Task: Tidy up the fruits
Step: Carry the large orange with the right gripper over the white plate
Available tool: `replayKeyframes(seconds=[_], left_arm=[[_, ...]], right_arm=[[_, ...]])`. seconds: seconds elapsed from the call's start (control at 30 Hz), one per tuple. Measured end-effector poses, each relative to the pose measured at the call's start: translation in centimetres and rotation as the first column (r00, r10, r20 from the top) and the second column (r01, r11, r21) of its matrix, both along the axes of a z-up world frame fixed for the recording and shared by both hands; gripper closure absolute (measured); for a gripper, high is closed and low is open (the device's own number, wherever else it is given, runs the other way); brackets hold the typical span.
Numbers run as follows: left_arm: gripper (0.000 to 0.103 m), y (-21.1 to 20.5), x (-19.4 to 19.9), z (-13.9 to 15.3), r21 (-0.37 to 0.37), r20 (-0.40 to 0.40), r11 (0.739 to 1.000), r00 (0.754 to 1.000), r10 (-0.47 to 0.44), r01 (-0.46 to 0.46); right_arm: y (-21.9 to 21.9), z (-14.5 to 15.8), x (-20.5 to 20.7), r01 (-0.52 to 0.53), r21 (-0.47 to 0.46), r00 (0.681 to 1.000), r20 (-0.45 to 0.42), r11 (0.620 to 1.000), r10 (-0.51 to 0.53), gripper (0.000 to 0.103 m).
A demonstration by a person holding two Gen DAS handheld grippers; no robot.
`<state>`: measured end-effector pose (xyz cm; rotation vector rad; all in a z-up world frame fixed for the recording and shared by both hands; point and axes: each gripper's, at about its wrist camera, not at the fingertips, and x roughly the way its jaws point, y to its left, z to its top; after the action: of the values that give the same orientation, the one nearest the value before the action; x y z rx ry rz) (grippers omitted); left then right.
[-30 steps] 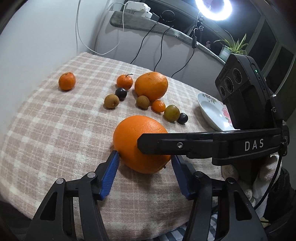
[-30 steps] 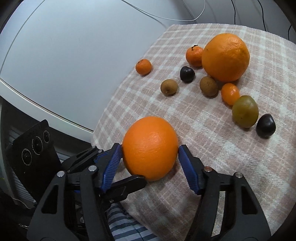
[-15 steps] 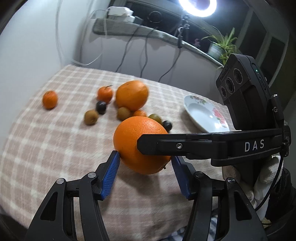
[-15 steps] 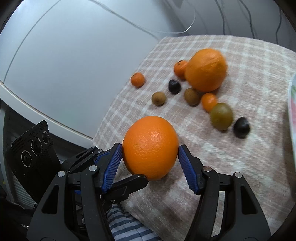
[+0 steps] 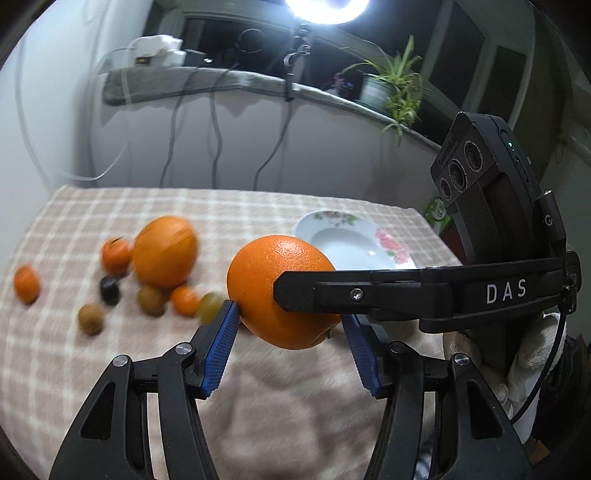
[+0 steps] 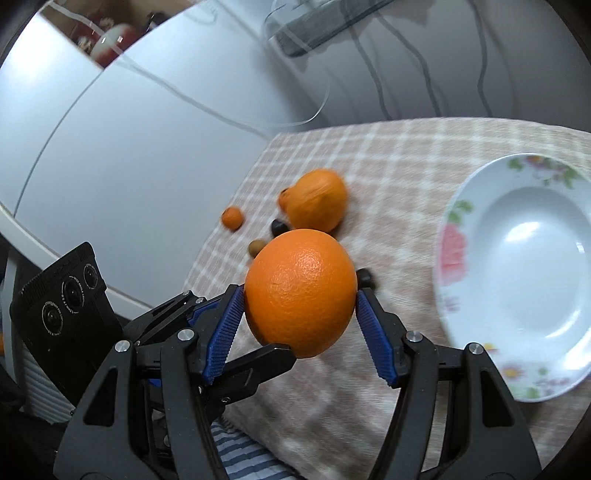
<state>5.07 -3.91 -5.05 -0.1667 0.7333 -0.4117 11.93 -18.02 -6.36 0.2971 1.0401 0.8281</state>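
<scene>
Lifted clear of the checked cloth (image 5: 66, 369) and swung toward the flowered plate (image 6: 454, 229) at frame right, the big orange (image 6: 299, 291) sits mid-frame, clamped between both my left claw (image 5: 288, 354) and right claw (image 6: 299, 332), nearly ready, I judge, to set down.

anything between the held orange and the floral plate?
Only bare checked cloth between the large held orange and white floral plate, per right wrist view.

A checked beige cloth (image 5: 110, 206) lies under and ahead of the gripper. Far ahead, a grey ledge (image 5: 221, 79) carries a white box (image 5: 159, 55), and dark cables (image 5: 212, 140) hang from it. Up right is a potted plant (image 5: 388, 85), beside a bright ring lamp (image 5: 327, 7).
</scene>
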Motion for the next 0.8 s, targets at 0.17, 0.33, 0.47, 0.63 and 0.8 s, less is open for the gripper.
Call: replayKeyframes(seconds=[0.17, 0.33, 0.47, 0.63, 0.8], left_arm=[[0.046, -2.5, 2.5, 0.2, -0.005, 0.004, 0.998, 0.998, -0.06, 0.06], [0.046, -5.1, 5.1, -0.1, -0.014, -0.005, 0.994, 0.994, -0.108, 0.108], [0.046, -6.8, 6.9, -0.5, -0.017, -0.017, 0.99, 0.989, -0.144, 0.143], [0.046, -8.5, 9.6, -1.4, -0.032, -0.058, 0.984, 0.983, -0.176, 0.174], [0.046, -9.8, 11.0, -2.3, -0.031, -0.079, 0.984, 0.981, -0.176, 0.174]], right_arm=[[-2.7, 0.2, 1.6, 0.076, -0.004, 0.997, 0.01, 0.997, -0.076, 0.037], [-5.7, -0.2, 3.2, 0.148, -0.011, 0.989, 0.013, 0.989, -0.148, 0.037], [-7.5, -0.8, 4.5, 0.19, -0.017, 0.982, 0.013, 0.982, -0.19, 0.037], [-9.8, -1.8, 6.0, 0.239, -0.026, 0.971, 0.0, 0.971, -0.239, 0.037], [-11.1, -2.8, 7.1, 0.262, -0.036, 0.965, -0.018, 0.964, -0.263, 0.037]])
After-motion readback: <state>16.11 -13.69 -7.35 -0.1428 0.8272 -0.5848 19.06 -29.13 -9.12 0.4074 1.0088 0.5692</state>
